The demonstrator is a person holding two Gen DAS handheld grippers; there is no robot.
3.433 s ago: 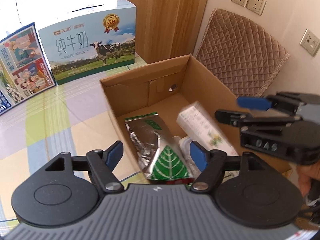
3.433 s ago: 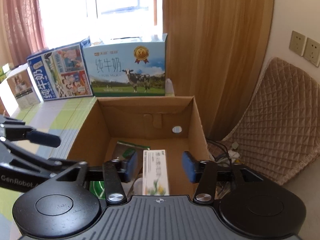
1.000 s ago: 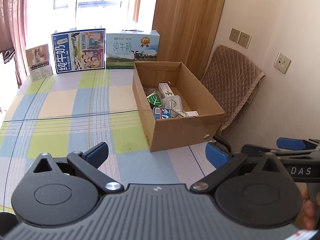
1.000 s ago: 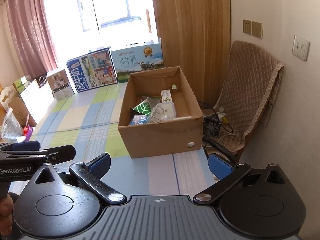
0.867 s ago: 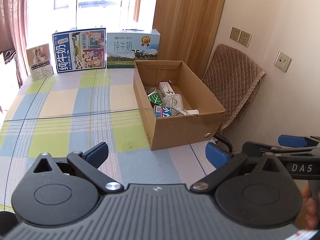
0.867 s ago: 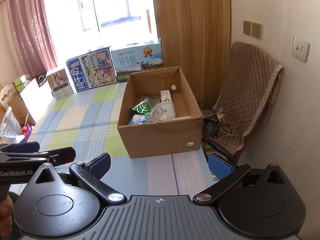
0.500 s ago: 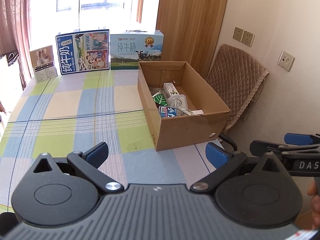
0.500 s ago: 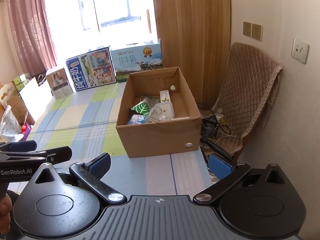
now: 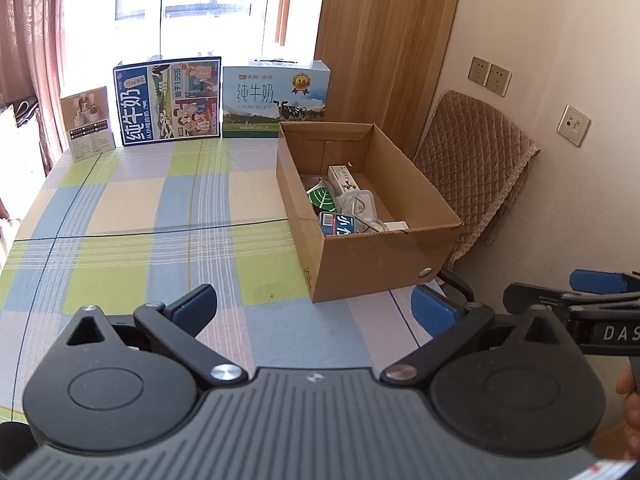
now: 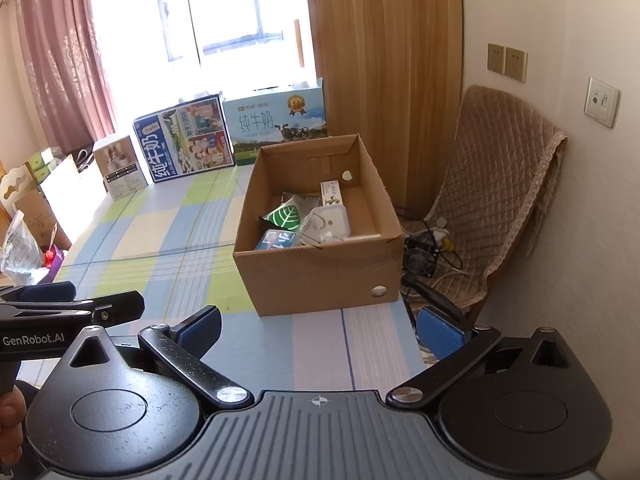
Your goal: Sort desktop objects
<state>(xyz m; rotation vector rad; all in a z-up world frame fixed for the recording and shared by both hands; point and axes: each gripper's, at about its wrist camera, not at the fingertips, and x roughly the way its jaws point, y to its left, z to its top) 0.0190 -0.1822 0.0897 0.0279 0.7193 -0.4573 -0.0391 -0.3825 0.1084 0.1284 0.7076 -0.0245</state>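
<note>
We hold both grippers back at the near edge of the table (image 9: 120,216), well apart from the box (image 9: 384,260). The left gripper (image 9: 314,308) has its jaws spread wide with nothing between them, and the right gripper (image 10: 318,326) is the same: jaws wide apart, empty. Each gripper shows at the edge of the other's view, and part of a hand (image 10: 10,424) shows at the left edge of the right wrist view.

The box stands open at the table's right side, beside a padded chair (image 10: 504,184). Inside it lie the sorted things: a green leaf pouch (image 10: 285,216), a white carton (image 10: 331,193) toward the far wall, a clear plastic case (image 10: 326,222) in the middle, and a blue pack (image 10: 276,240) against the near wall. They lie touching or overlapping one another.

At the far edge of the table stand two milk cartons (image 9: 276,98) and a small card box (image 9: 89,122), upright in a row before the window.
</note>
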